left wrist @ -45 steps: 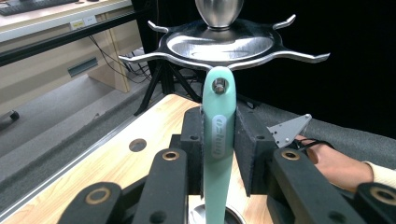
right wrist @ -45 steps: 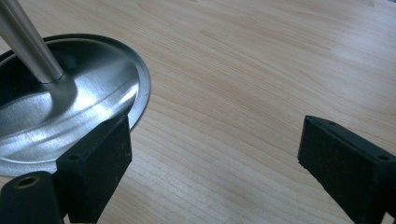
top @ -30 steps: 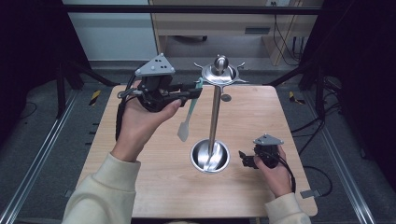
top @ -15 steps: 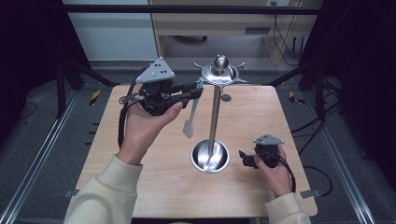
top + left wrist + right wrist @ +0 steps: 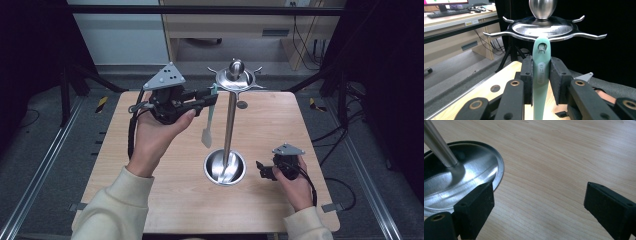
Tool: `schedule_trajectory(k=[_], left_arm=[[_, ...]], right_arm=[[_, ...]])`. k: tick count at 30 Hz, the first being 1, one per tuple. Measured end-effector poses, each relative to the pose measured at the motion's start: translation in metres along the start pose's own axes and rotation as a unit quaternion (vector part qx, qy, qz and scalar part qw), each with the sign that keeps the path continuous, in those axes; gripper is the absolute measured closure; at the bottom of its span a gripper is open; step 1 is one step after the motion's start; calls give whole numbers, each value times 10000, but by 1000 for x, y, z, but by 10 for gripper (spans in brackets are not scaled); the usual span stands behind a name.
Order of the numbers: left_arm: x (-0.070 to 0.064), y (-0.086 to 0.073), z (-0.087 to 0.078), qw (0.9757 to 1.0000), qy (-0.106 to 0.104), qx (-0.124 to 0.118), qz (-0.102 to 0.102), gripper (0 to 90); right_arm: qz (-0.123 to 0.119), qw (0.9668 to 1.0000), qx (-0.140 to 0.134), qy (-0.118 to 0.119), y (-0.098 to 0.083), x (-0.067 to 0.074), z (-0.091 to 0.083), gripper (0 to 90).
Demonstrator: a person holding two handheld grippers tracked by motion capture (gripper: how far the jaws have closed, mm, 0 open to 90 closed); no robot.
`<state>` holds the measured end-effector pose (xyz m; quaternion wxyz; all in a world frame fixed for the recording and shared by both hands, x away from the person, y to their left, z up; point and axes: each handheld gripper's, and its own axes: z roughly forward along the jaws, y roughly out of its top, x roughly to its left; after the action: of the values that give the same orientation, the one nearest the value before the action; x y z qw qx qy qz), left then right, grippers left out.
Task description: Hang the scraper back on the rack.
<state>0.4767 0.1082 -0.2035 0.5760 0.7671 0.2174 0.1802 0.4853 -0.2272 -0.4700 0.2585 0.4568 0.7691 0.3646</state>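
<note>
Pinching the mint-green plastic utensil handle [image 5: 540, 75] between its 2 black pads, our left gripper [image 5: 210, 98] holds it just below the hooked rim of the tall steel hanging rack [image 5: 235, 80]. Our right gripper [image 5: 263, 169] rests on the light wooden table [image 5: 280, 115], jaws spread, the rack's round base [image 5: 461, 177] just beside its left jaw.

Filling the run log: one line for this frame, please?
left gripper: shut on green utensil, hanging hole at a rack hook | right gripper: open, low over table beside rack base
</note>
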Motion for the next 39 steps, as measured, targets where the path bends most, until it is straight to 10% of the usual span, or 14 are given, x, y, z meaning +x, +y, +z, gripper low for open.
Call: schedule_trajectory(k=[19, 32, 39], left_arm=[[0, 2, 0, 9999, 14, 111, 10, 673], [-2, -18, -19, 9995, 296, 79, 79, 167], [-7, -47, -30, 9990, 257, 334, 153, 87]], right_arm=[[-74, 10000, -2, -16, 1, 1, -1, 96], [-65, 10000, 13, -28, 1, 2, -1, 94], [-95, 9999, 15, -46, 0, 1, -1, 93]])
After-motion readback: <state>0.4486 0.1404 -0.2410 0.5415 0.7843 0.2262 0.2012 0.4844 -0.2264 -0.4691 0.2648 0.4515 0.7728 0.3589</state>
